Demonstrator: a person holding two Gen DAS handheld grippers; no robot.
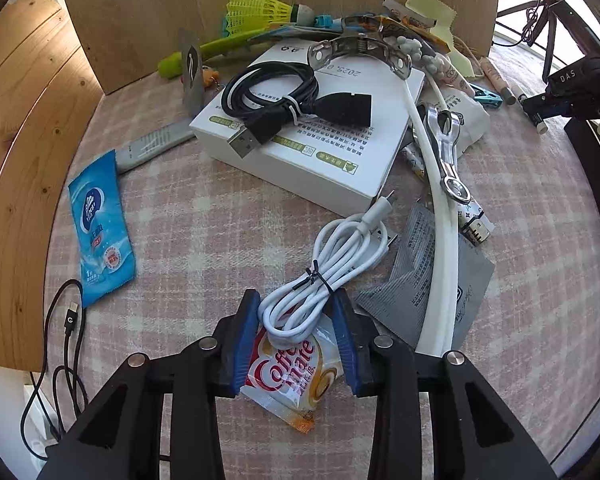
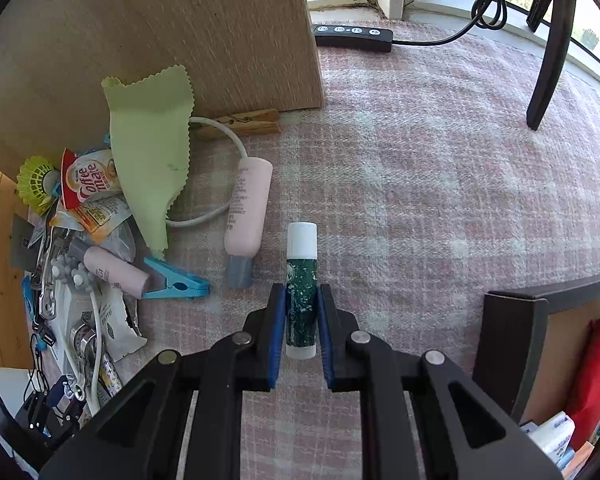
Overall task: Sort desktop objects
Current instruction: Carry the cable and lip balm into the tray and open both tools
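In the left wrist view, a bundled white cable [image 1: 332, 264] lies on the pink checked cloth, partly over a Coffee mate sachet [image 1: 296, 376]. My left gripper [image 1: 296, 296] points down at the bundle's near loops. Its blue pads [image 1: 244, 332] touch the loops on both sides. In the right wrist view, a white stick with a dark green label [image 2: 301, 280] lies on the cloth, pointing away from me. My right gripper [image 2: 301, 290] is shut on its near half, and the white cap end sticks out beyond the fingertips.
Left wrist view: a white box [image 1: 320, 148] bearing a black cable [image 1: 276, 96], a blue wipes packet [image 1: 100, 232], a white hoop [image 1: 440, 216], a grey leaflet [image 1: 420, 280], a shuttlecock [image 1: 256, 10]. Right wrist view: pink tubes [image 2: 248, 208], a blue peg [image 2: 176, 282], a green cloth [image 2: 152, 152], a brown box [image 2: 512, 344].
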